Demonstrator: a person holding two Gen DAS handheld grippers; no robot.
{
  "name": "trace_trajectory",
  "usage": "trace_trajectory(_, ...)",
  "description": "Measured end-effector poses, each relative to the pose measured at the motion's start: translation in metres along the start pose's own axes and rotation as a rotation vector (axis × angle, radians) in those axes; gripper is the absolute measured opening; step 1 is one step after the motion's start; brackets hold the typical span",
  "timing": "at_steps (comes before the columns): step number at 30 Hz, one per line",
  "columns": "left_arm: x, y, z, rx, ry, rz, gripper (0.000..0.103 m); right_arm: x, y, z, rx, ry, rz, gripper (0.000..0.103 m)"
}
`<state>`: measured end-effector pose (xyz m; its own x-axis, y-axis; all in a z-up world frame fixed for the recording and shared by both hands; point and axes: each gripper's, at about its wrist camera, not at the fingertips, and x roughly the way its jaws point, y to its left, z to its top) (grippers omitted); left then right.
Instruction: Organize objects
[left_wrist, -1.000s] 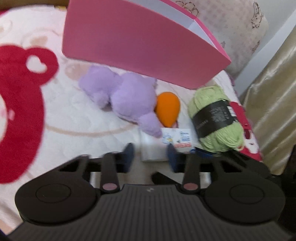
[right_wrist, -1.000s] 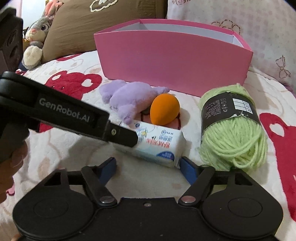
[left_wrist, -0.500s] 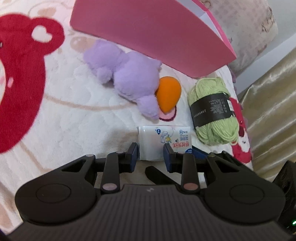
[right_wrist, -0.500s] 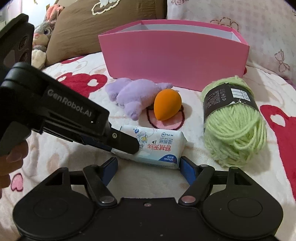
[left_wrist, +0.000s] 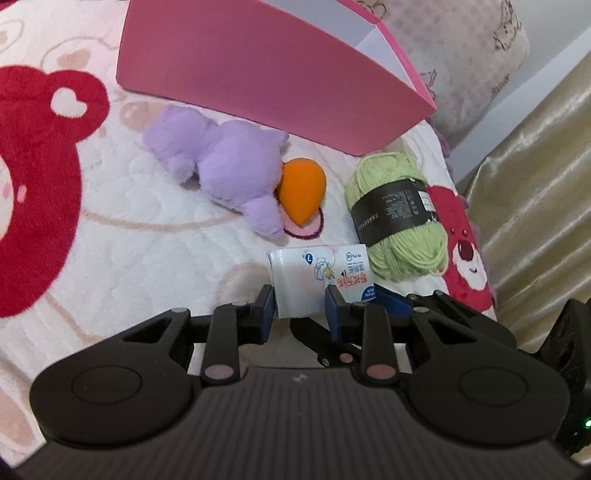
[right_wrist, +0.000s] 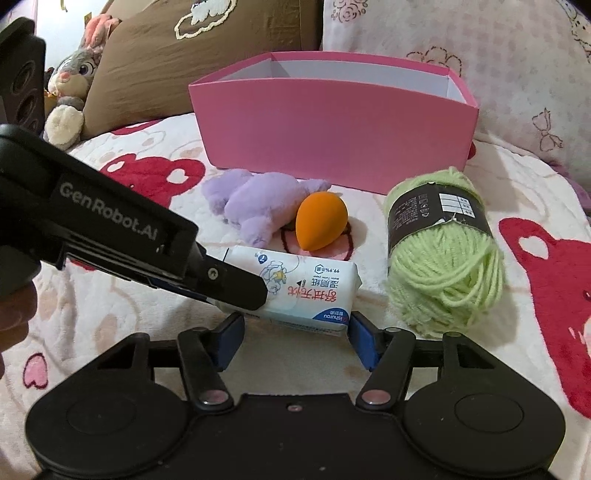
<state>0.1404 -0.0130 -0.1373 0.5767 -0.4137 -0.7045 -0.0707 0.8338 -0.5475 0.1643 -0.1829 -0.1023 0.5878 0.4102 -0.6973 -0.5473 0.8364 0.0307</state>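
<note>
A white wet-wipes pack is pinched at its near end by my left gripper, which is shut on it. From the right wrist view, the left gripper comes in from the left and holds the pack slightly tilted above the blanket. My right gripper is closing with the pack's near edge between its blue fingers; the pads do not clearly press. Beyond lie a purple plush, an orange egg-shaped sponge and a green yarn ball. An open pink box stands behind them.
Everything lies on a soft white blanket with red bear prints. A brown pillow, a grey rabbit plush and a floral pillow line the back. A gold curtain hangs past the right edge of the bed.
My left gripper's fingers closed onto the wipes pack and tipped it up a little off the blanket. The right gripper's fingers have drawn closer together around the pack's near edge.
</note>
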Motion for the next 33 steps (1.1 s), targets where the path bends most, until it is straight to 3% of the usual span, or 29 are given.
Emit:
trace_trajectory(14, -0.034, -0.025, 0.004, 0.052, 0.045, 0.011, 0.027, -0.028, 0.01, 0.009, -0.003, 0.013, -0.012, 0.067)
trace_trajectory(20, -0.055, -0.044, 0.007, 0.107, 0.037, 0.037, 0.027, -0.043, 0.017, 0.021, -0.01, 0.017, -0.011, 0.067)
trace_trajectory(26, -0.077, -0.055, 0.012, 0.135, 0.033, -0.007, 0.027, -0.061, 0.029, 0.033, -0.077, 0.019, -0.072, 0.067)
trace_trajectory(33, -0.095, -0.063, 0.016, 0.173, 0.0, 0.004, 0.027, -0.074, 0.034, 0.045, -0.099, 0.001, -0.07, 0.067)
